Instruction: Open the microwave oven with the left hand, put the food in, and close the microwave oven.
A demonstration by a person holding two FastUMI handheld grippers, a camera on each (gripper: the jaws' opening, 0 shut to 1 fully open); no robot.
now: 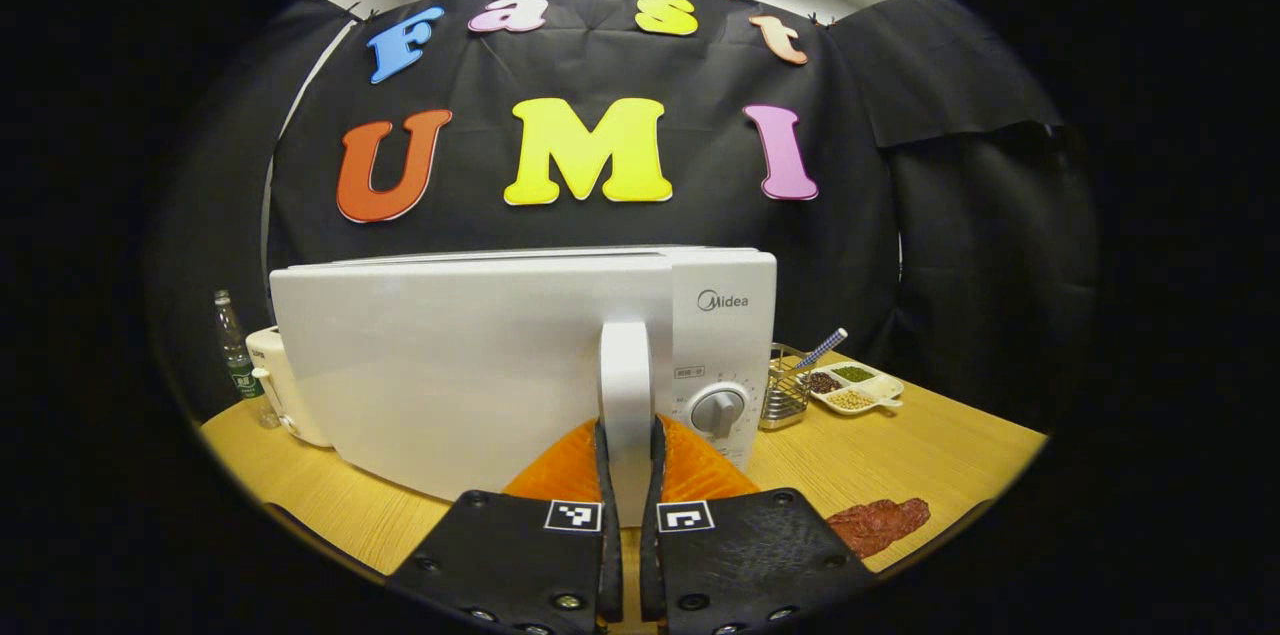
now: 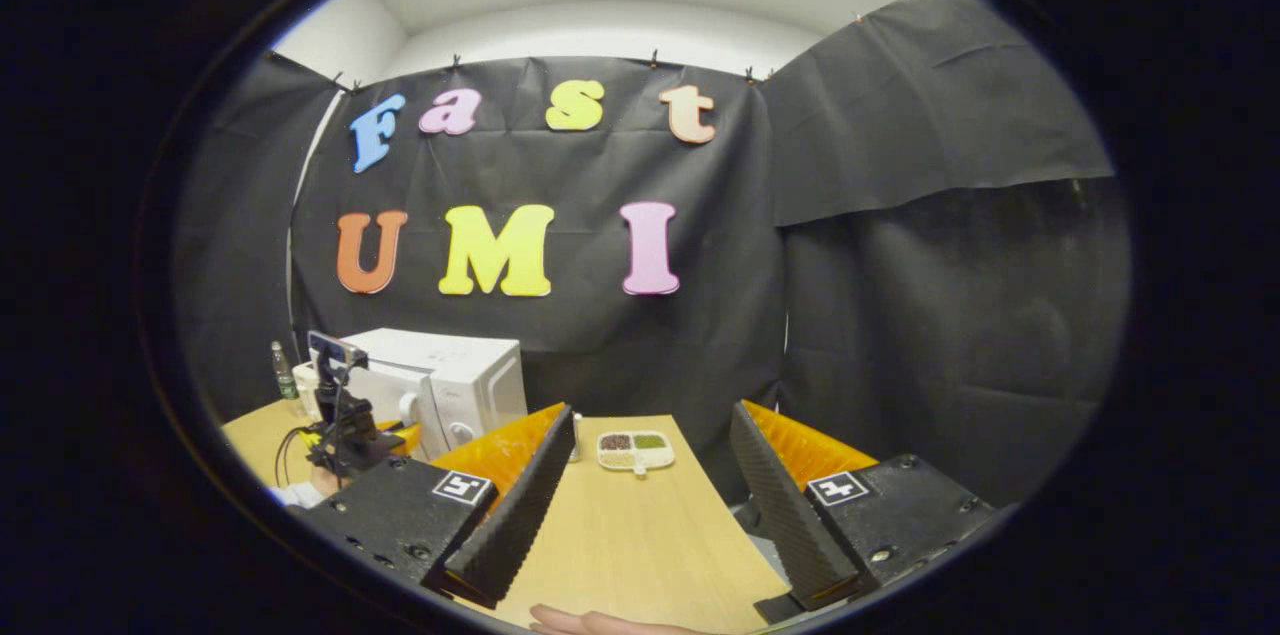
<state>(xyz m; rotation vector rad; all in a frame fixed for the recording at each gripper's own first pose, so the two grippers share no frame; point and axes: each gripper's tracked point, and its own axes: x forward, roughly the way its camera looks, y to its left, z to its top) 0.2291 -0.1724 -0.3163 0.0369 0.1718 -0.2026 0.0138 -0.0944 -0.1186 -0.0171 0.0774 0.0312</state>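
Observation:
The white microwave (image 1: 480, 365) stands on the wooden table (image 1: 330, 505), seen close in the left gripper view. My left gripper (image 1: 627, 435) is shut on its vertical white door handle (image 1: 625, 365), one orange-backed finger on each side. I cannot tell if the door is ajar. A reddish-brown piece of food (image 1: 880, 523) lies on the table to the right of that gripper. In the right gripper view my right gripper (image 2: 652, 420) hovers open and empty above the table (image 2: 640, 545). Far to its left stand the microwave (image 2: 460, 380) and the left gripper (image 2: 345, 430).
Right of the microwave are a wire basket (image 1: 785, 397) with a utensil and a divided dish of grains (image 1: 856, 387), the dish (image 2: 635, 450) also ahead of the right gripper. A bottle (image 1: 235, 355) and a small white appliance (image 1: 278, 390) stand left. A hand (image 2: 590, 623) rests at the near edge.

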